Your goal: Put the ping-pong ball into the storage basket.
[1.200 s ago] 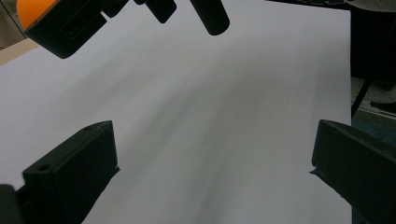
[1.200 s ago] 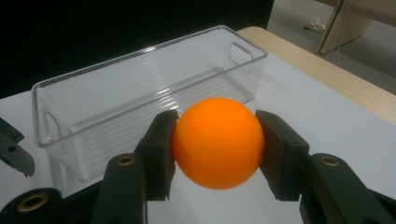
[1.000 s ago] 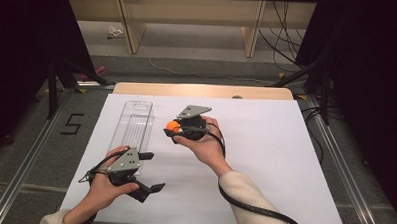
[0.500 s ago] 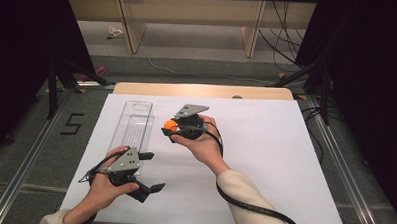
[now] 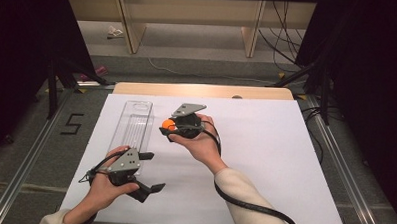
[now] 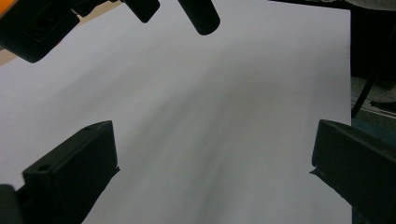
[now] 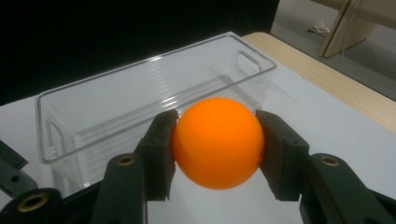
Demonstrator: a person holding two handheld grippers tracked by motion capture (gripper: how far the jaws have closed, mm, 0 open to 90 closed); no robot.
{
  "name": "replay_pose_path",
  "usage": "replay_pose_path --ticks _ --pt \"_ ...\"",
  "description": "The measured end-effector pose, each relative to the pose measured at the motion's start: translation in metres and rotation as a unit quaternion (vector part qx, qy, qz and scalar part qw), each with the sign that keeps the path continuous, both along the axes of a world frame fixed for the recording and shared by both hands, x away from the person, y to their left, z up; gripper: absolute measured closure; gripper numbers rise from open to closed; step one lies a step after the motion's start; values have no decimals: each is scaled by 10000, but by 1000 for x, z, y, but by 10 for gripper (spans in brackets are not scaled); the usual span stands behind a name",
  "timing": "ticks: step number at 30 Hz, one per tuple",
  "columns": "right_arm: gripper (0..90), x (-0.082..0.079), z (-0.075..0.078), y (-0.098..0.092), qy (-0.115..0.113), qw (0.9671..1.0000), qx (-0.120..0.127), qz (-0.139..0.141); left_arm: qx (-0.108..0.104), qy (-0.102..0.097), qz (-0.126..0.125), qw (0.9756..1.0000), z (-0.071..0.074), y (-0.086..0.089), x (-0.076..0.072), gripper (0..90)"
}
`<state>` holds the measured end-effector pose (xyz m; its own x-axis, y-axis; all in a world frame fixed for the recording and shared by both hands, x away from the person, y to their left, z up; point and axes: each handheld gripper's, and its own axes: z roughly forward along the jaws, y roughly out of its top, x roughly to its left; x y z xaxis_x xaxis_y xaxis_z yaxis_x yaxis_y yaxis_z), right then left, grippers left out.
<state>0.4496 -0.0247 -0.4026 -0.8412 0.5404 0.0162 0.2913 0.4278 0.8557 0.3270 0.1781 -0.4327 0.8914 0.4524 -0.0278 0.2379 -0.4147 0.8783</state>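
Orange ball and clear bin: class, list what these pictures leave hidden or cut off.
- Orange ball: its sides are covered by the right gripper pads in the right gripper view; the high view shows a sliver.
- Clear bin: near end hidden behind the left gripper in the high view.
- Left gripper: its jaws are cut off by the frame edges in its own view.

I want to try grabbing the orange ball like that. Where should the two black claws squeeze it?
Squeeze the orange ball across its widest middle, one pad on each opposite side, coming at it level. It's round and smooth, so a pinch off-centre would probably let it pop out. The right gripper holds it just so, beside the clear box.
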Motion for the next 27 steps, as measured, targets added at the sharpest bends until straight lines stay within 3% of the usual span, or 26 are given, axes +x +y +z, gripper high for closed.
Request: replay_pose_path --ticks 27 --pt "516 4 3 10 -3 10000 1 29 3 -7 -5 10000 0 0 0 0"
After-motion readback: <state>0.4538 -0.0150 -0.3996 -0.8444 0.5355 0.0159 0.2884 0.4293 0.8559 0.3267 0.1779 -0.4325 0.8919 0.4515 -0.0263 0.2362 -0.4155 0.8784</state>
